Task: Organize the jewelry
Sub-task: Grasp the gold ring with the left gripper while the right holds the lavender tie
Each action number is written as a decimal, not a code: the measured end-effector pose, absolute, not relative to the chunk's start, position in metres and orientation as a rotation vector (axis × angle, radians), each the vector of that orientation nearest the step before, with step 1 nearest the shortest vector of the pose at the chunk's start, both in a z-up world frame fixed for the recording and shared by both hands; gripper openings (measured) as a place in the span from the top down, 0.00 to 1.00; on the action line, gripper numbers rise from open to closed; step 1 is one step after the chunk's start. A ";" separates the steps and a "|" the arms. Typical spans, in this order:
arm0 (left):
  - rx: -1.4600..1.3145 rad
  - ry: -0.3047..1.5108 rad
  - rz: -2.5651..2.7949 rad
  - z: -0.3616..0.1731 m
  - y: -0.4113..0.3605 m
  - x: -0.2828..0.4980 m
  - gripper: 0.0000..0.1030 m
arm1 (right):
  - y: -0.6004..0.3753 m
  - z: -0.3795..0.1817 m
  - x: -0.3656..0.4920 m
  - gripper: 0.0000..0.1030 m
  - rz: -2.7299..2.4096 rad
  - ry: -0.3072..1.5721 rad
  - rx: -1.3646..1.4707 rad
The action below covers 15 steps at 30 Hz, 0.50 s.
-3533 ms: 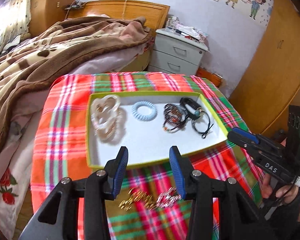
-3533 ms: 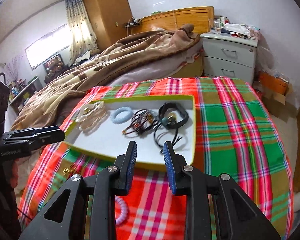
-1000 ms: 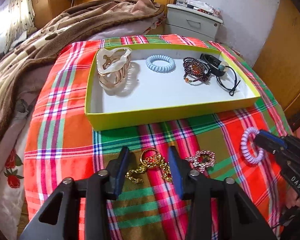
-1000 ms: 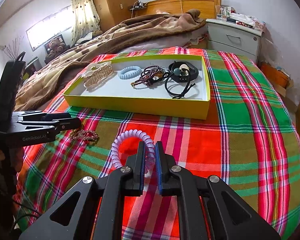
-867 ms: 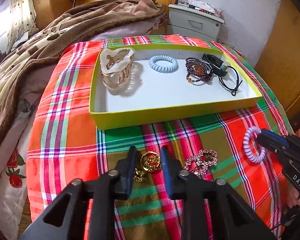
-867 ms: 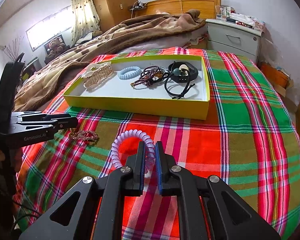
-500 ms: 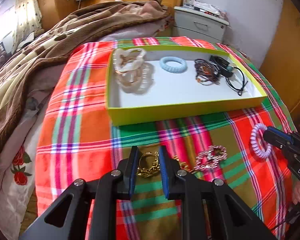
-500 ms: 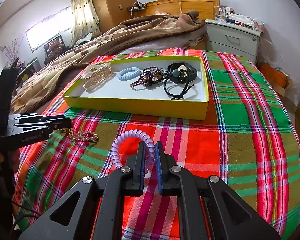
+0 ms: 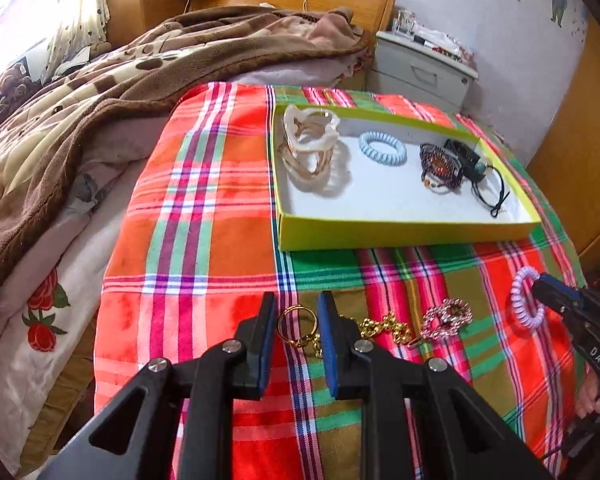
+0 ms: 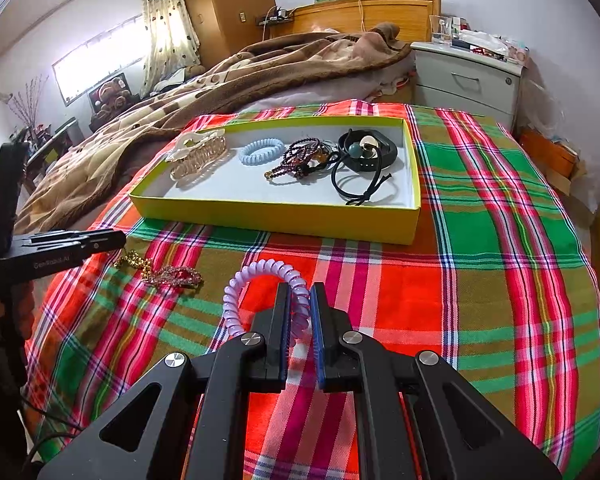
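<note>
Left gripper (image 9: 296,326) clamps the gold chain's ring (image 9: 298,326), right gripper (image 10: 298,312) pinches the lilac coil hair tie (image 10: 260,276) on the plaid cloth (image 10: 480,280), both clenched

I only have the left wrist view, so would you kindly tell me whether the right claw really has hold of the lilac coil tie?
Observer: Yes. In the right wrist view, the right claw is shut on the lilac coil tie, with both pads pressing on the coil.
Operator: Thank you. Which part of the loop is pinched?
Observer: Its right-hand side. The rest of the loop arcs out to the left of the claw in that view.
</note>
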State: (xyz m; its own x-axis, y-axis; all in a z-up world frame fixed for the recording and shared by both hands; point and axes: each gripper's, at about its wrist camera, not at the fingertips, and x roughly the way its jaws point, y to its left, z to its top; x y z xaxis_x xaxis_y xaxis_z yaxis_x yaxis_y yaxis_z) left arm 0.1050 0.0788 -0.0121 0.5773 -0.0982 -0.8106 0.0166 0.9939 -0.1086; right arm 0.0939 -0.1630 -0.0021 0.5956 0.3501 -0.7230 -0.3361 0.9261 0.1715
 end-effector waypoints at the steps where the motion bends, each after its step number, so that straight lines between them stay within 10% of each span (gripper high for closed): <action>1: -0.098 0.949 -0.073 -0.010 0.079 0.105 0.79 | -0.163 -0.002 0.094 0.91 0.400 0.843 0.018; 15: -0.086 0.870 -0.114 0.019 0.073 0.098 0.79 | -0.158 0.018 0.095 0.91 0.397 0.803 0.015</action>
State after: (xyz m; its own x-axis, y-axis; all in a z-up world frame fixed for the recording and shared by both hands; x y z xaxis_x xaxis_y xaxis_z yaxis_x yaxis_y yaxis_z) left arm 0.0978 0.0734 0.0193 0.6394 -0.1347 -0.7570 0.0645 0.9905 -0.1218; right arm 0.0947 -0.1580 0.0182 0.6251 0.3514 -0.6970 -0.3399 0.9264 0.1621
